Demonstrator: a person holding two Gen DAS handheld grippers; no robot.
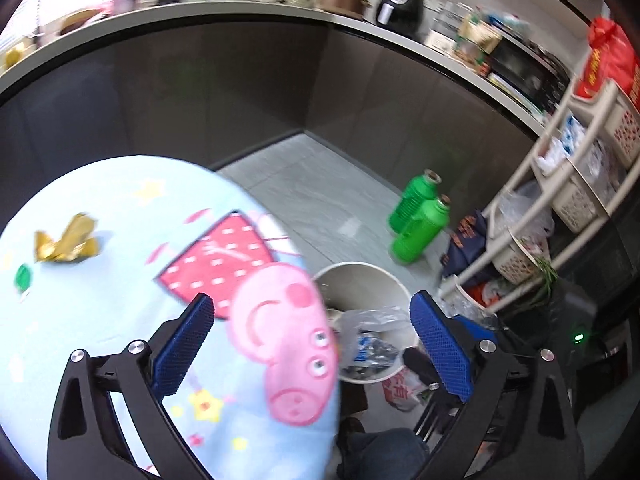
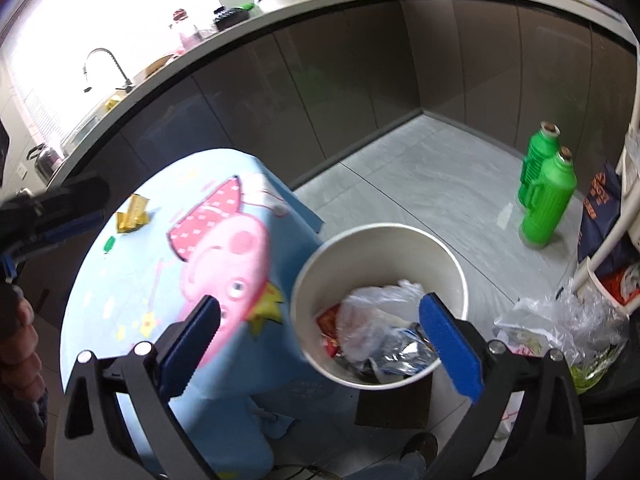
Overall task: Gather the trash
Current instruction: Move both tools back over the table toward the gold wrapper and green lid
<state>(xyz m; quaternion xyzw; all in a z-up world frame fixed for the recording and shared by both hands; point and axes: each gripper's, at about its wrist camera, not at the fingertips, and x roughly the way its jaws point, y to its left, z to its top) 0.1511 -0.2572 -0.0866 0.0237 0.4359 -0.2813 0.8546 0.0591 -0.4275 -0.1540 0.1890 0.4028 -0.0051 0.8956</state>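
A crumpled gold wrapper [image 1: 66, 241] and a small green scrap [image 1: 22, 276] lie on a table under a light blue cartoon-pig cloth [image 1: 120, 208]. They also show in the right wrist view: wrapper [image 2: 132, 218], scrap [image 2: 108, 244]. A white trash bin [image 2: 380, 236] with plastic bags and wrappers inside stands on the floor right of the table; it shows in the left wrist view too [image 1: 360, 276]. My left gripper [image 1: 312, 344] is open and empty over the table's right edge. My right gripper [image 2: 320, 338] is open and empty above the bin's near rim.
Two green plastic bottles [image 2: 546, 196] stand on the grey tile floor by dark cabinets. A white rack of baskets [image 1: 560, 200] and loose plastic bags [image 2: 560, 324] are at the right. The left gripper's body [image 2: 52, 216] shows at the left edge.
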